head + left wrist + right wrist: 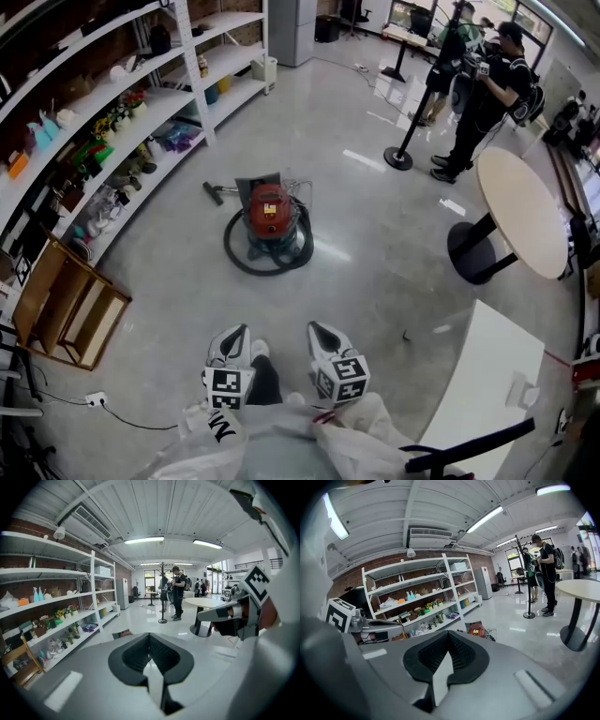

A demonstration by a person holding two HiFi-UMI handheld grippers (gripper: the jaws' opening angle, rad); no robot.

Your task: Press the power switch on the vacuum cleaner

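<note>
The red vacuum cleaner (270, 217) stands on the grey floor with its black hose (267, 262) coiled round its base, well ahead of both grippers. In the right gripper view the vacuum cleaner (477, 630) shows just past the jaws; in the left gripper view only a dark and red sliver of the vacuum cleaner (122, 633) peeks over them. My left gripper (234, 334) and right gripper (319, 330) are held side by side low in the head view, both pointing at the machine. Each has its jaws together with nothing between them. The power switch cannot be made out.
White shelves (112, 112) full of small items line the left. A wooden crate (70, 305) lies at the lower left. A round table (520, 211), a white table (487, 394), a stanchion post (403, 155) and standing people (487, 94) are on the right.
</note>
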